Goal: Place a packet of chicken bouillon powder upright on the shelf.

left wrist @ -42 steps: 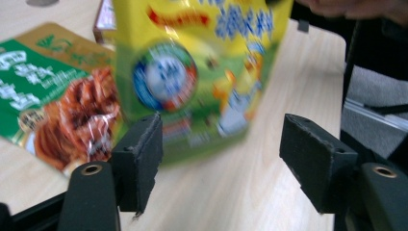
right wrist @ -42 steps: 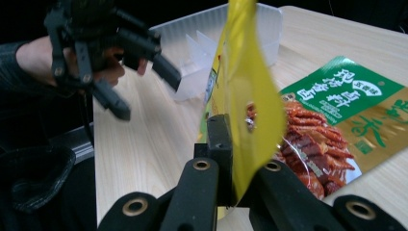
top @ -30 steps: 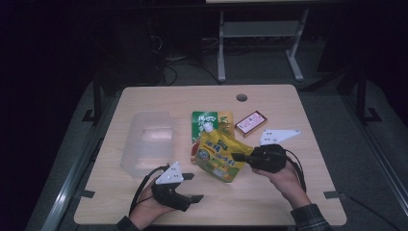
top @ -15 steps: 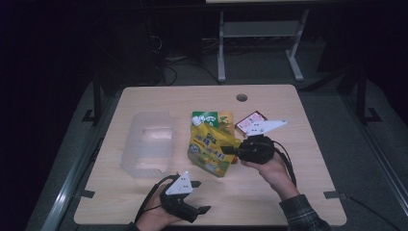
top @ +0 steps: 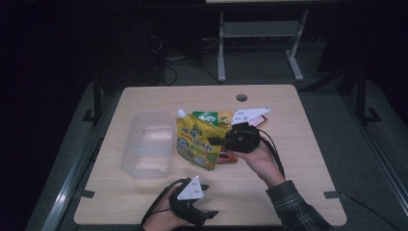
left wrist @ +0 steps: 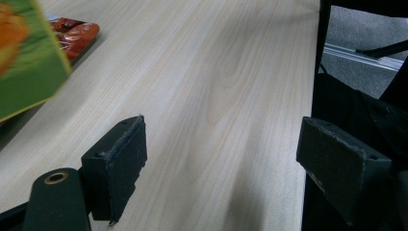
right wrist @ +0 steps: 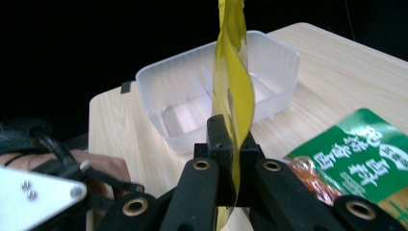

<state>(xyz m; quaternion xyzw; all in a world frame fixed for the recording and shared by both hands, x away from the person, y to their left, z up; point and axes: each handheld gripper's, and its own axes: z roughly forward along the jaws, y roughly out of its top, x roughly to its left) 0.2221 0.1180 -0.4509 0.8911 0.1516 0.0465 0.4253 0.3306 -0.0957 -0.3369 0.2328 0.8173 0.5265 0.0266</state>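
My right gripper (top: 215,141) is shut on the edge of a yellow spouted pouch (top: 198,143) and holds it upright, off the table, beside the clear plastic container (top: 146,144). In the right gripper view the pouch (right wrist: 233,82) stands edge-on between the jaws of the gripper (right wrist: 231,139), with the container (right wrist: 216,91) behind it. My left gripper (top: 209,199) rests near the table's front edge. Its jaws have just been opening and stand wide over bare wood, the gripper (left wrist: 231,163) with nothing between its pads.
A green packet (top: 211,117) and a red packet (top: 227,159) lie behind and under the lifted pouch. Another small packet (top: 261,121) lies further right. The container has a divider inside. A round hole (top: 242,97) sits near the table's far edge.
The right gripper has lifted the yellow pouch from flat to upright and carried it left toward the container. The left hand has drawn back toward the front edge.
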